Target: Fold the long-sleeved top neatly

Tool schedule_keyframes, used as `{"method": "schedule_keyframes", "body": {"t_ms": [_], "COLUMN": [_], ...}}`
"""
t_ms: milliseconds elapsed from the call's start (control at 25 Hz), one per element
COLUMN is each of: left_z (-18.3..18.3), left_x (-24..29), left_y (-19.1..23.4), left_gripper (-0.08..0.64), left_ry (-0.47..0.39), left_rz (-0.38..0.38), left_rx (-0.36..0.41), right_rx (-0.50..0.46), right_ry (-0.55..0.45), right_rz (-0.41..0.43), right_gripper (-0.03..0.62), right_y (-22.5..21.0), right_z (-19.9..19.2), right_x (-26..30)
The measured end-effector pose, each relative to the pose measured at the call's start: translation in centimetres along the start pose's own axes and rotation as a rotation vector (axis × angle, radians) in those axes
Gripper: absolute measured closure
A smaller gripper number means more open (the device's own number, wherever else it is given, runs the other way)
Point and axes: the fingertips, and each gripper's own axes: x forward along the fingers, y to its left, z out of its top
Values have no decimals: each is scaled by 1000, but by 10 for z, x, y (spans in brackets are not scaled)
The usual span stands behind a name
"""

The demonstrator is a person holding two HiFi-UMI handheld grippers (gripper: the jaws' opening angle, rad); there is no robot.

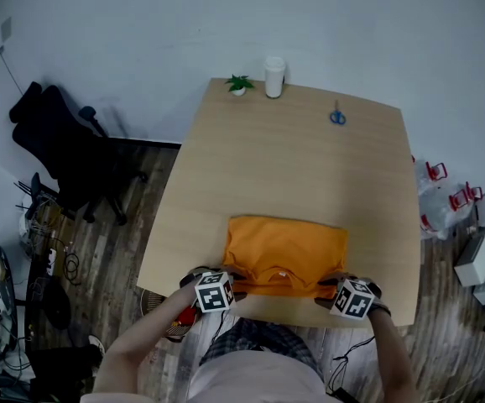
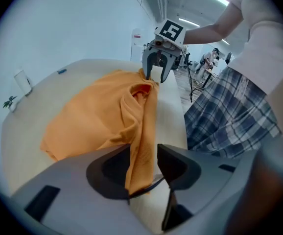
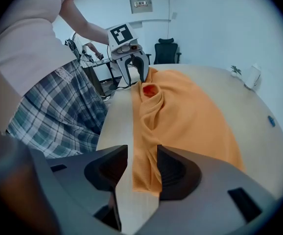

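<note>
**Top folded, jaws slack**

Left gripper (image 2: pixel 150 163) and right gripper (image 3: pixel 142 165): jaws spread, orange top's (image 1: pixel 284 254) near hem loose between each pair. Top lies folded at desk's (image 1: pixel 293 158) near edge; scissors (image 1: pixel 336 116), cup (image 1: pixel 274 76), plant (image 1: pixel 239 83) at far edge.

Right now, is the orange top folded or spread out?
Folded. The top lies as a small rectangle on the table, with no sleeves showing.

Bare tabletop (image 1: pixel 310 166) beyond the orange top (image 1: pixel 284 250); plant (image 1: pixel 239 83), cup (image 1: pixel 274 77), scissors (image 1: pixel 336 115) along far edge.
</note>
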Motion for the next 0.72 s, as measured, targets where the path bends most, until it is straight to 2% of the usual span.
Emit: {"method": "schedule_keyframes", "body": {"t_ms": [160,400,600,720], "left_z": [-3,6,20,35], "left_x": [0,-7,-21,-42], "left_y": [-5,-2,-2,16], "left_gripper": [370,370,370,370], "left_ry": [-15,-80,-132,-214], "left_rz": [-14,-8,6,62], "left_rx": [-49,-117,-123,-179], "right_rx": [53,125,145,209], "right_ry": [46,19,-69,-183], "right_rz": [46,38,-20,-94], "right_gripper": [387,387,387,390], "right_y": [13,15,4,-16], "right_z": [-17,-19,-5,15], "right_x": [7,5,-14,-42]}}
